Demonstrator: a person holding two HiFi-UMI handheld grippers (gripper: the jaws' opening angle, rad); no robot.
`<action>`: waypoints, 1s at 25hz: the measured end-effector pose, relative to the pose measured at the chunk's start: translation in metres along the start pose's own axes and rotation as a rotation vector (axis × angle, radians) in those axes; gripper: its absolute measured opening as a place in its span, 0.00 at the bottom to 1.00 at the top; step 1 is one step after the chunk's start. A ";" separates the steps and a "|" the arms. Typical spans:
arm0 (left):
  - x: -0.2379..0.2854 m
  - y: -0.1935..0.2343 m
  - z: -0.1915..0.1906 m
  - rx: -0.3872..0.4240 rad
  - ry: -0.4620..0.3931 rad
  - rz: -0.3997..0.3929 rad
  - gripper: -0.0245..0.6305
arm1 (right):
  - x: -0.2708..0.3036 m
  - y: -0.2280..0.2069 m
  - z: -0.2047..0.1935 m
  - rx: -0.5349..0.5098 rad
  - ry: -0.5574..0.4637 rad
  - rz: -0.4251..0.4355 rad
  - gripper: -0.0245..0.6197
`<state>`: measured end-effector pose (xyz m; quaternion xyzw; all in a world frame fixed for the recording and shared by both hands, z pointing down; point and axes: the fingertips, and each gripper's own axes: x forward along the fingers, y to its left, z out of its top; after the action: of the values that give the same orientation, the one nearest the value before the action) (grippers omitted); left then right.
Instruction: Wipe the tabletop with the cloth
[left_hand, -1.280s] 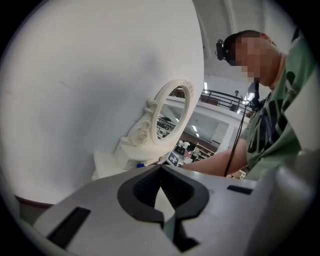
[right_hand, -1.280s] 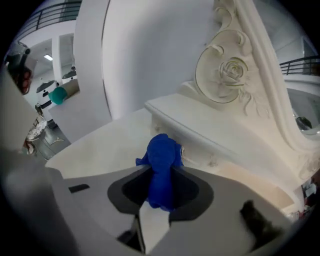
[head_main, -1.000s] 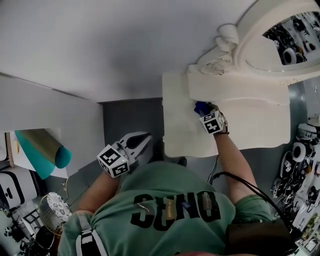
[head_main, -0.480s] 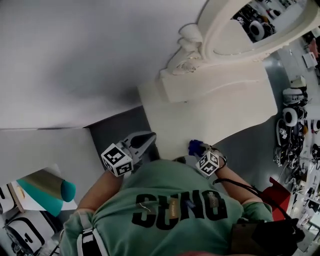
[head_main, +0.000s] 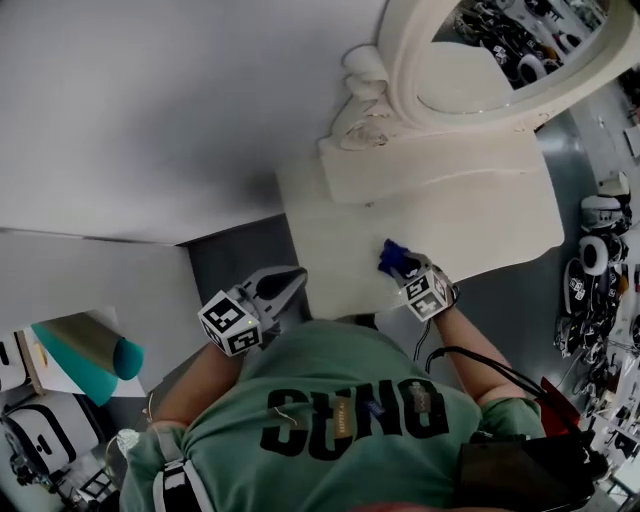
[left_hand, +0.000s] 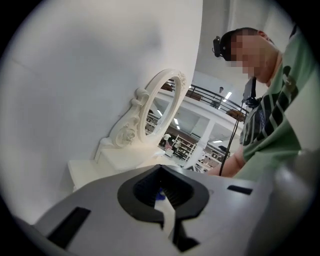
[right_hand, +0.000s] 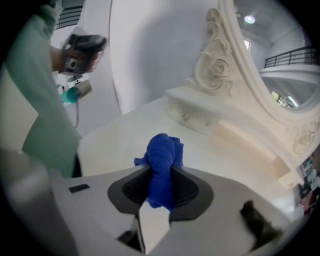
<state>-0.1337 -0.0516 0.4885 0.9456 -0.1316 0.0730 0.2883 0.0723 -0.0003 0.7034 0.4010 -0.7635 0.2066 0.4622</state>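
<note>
Head view shows the right gripper (head_main: 404, 270) clamped on a bunched blue cloth (head_main: 392, 256), holding it against the white tabletop (head_main: 480, 225) near its front edge, while the left gripper (head_main: 288, 284) hangs closed and empty off the table's corner.

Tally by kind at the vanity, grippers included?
Grippers: 2 (left gripper, right gripper)
Blue cloth: 1
Mirror: 1
Tabletop: 1
Total: 5
</note>
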 end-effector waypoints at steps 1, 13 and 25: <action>-0.002 -0.001 -0.001 -0.002 -0.009 0.050 0.04 | 0.012 -0.032 0.022 -0.009 -0.041 -0.031 0.20; 0.006 -0.061 -0.038 -0.076 -0.089 0.348 0.04 | 0.072 -0.116 0.057 -0.154 -0.035 0.017 0.20; 0.077 -0.091 -0.017 -0.016 -0.121 0.219 0.04 | -0.053 0.026 -0.137 -0.334 0.083 0.376 0.20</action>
<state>-0.0344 0.0147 0.4706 0.9260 -0.2517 0.0457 0.2775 0.1385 0.1311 0.7254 0.1611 -0.8285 0.1765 0.5064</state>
